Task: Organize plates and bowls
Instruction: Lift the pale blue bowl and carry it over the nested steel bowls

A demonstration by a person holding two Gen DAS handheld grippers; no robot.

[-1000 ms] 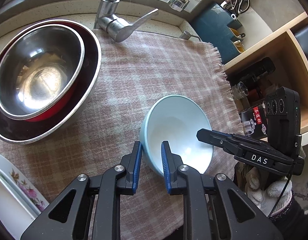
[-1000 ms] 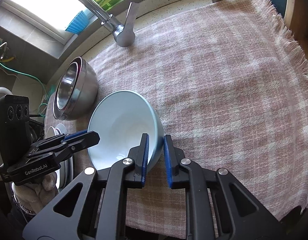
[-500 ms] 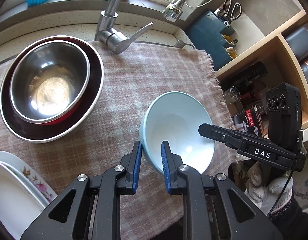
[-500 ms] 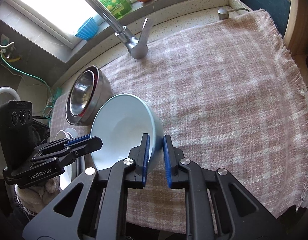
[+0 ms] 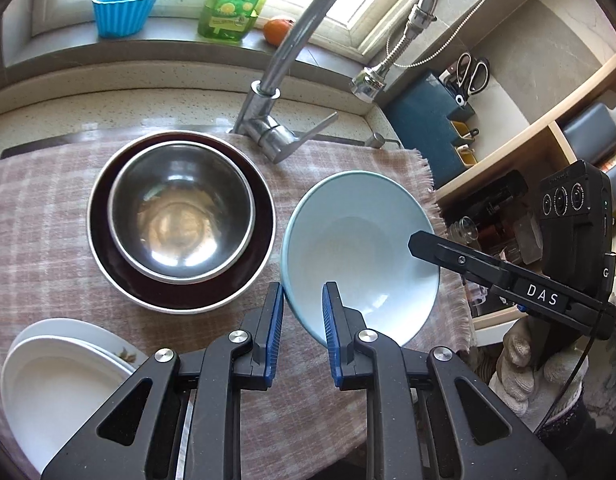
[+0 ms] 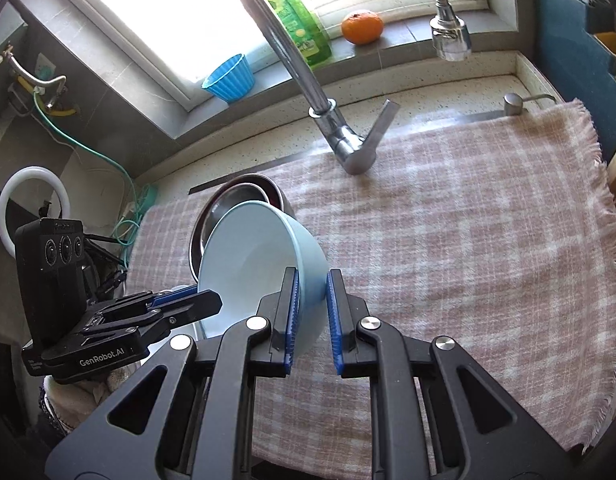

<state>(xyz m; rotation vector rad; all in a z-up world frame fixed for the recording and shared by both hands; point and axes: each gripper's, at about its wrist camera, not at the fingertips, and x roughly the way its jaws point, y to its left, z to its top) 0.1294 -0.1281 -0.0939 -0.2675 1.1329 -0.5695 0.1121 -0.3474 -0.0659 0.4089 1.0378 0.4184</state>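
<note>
Carrying pale blue ceramic bowl [image 5: 359,256], empty, above pink checked cloth [image 5: 48,220], just right of nested steel mixing bowls [image 5: 182,216] near cloth's back edge; next move likely calls for lowering into smaller steel bowl, itself empty. Left gripper [image 5: 303,334] and right gripper [image 6: 311,316] both clamped on opposite rims.

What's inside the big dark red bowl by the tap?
A smaller shiny steel bowl sits nested inside the big dark red bowl. The steel bowl looks empty. It covers the red bowl's bottom, so anything beneath it cannot be seen.
</note>
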